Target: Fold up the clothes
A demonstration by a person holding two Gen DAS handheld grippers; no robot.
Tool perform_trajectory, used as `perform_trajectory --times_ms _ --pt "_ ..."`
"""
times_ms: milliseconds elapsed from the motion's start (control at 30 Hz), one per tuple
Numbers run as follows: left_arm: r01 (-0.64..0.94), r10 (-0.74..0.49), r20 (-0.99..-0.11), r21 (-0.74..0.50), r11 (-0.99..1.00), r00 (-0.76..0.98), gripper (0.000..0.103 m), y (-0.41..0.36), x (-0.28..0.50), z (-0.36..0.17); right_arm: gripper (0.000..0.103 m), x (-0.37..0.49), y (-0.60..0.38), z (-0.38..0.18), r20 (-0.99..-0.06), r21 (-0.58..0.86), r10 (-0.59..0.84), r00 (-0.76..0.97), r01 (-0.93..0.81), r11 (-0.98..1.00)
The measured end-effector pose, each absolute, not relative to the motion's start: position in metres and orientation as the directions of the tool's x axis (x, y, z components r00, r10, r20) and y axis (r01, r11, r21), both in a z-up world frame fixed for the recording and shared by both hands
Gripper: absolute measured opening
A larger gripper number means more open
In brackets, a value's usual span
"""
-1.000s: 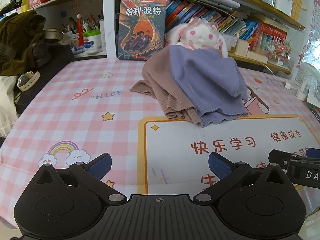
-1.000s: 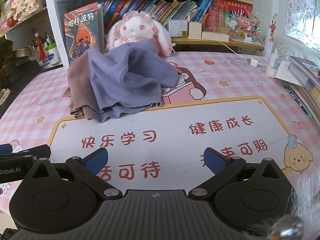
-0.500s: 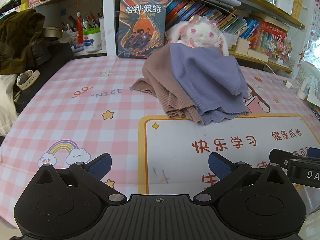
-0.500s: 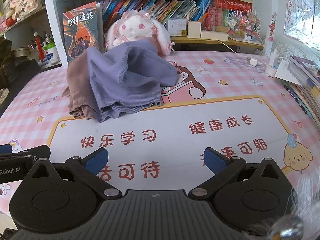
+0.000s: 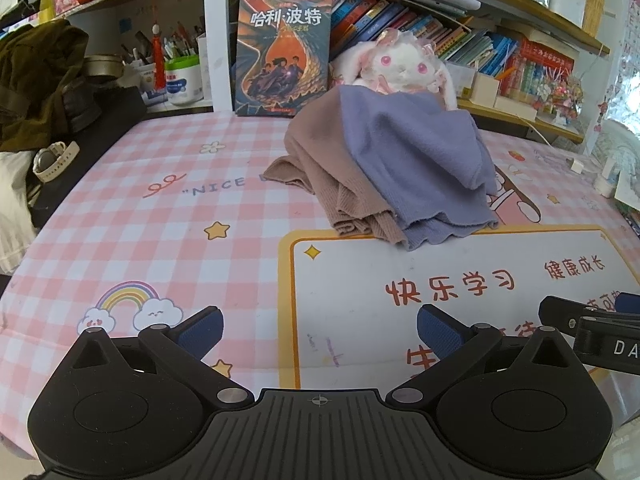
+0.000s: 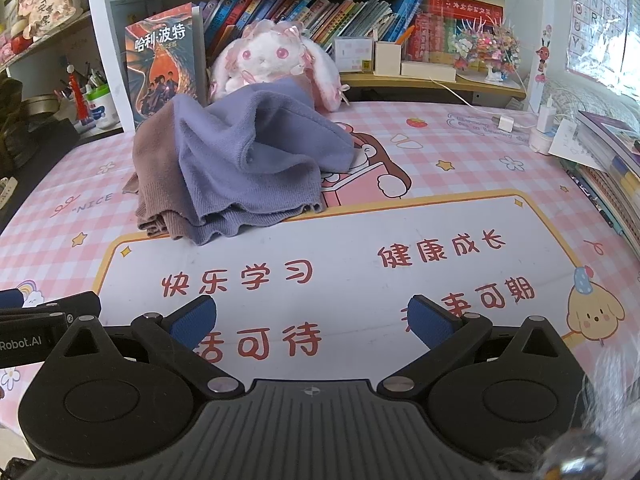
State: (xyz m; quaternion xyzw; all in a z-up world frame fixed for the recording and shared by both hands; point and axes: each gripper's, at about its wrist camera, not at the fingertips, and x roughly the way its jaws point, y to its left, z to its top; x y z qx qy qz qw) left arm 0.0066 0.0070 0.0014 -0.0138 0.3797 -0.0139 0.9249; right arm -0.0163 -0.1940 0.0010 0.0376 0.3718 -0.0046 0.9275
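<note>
While both the left gripper (image 5: pixel 318 330) and right gripper (image 6: pixel 312 320) hover wide-jawed and empty, the crumpled purple garment (image 6: pixel 248 160) lies draped over the brown garment (image 6: pixel 154 168), well ahead of them.

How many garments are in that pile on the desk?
2: a purple garment draped on top, and a brown ribbed one beneath it, showing on its left. More could be hidden underneath.

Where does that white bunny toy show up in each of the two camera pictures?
Left wrist view: the bunny toy sits top centre, slightly right, behind the clothes pile.
Right wrist view: the bunny toy sits top centre, slightly left, again behind the pile.
Shared landmark: the dragon-cover book stands upright just left of it in both.
</note>
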Motion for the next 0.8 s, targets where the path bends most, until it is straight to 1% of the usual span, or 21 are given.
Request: perform_trajectory --times_ms 800 --pt "0.023 -0.043 -0.696 -0.038 0.999 0.716 0.103 0.0131 0.0057 0.0037 0.103 -0.0192 -0.1863 0.0013 -0.687 0.060 0.009 0.727 0.045 0.997"
